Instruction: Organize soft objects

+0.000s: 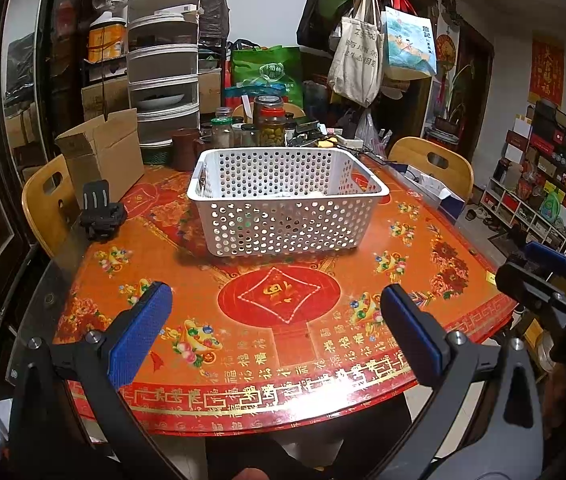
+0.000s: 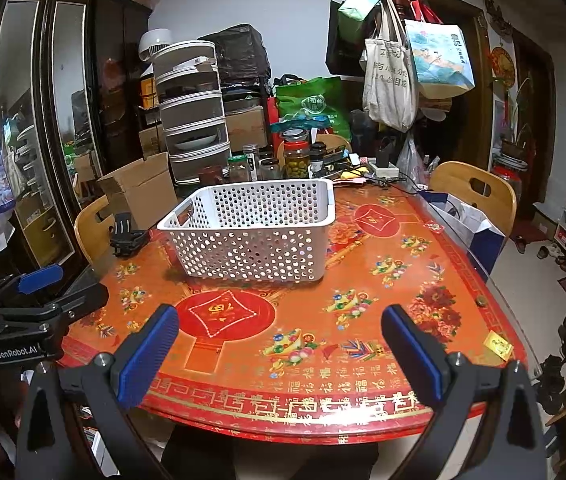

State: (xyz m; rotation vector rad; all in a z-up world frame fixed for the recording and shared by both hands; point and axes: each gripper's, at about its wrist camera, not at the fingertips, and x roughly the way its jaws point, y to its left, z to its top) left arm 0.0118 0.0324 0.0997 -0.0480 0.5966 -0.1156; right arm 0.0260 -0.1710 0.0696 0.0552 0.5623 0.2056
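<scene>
Basket point(image 1: 287, 196) stood ahead of both my grippers, well apart from them across the table point(image 1: 283, 360), its long axis running across my view and its open mouth facing up. My left gripper point(image 1: 279, 332) and right gripper point(image 2: 281, 352) both hung wide and held nothing. No soft object lay on the bare cloth, so I judged the sorting done or unstarted; next I had to find one.

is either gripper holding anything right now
No, the left gripper and right gripper both have jaws spread wide over the bare table.
</scene>
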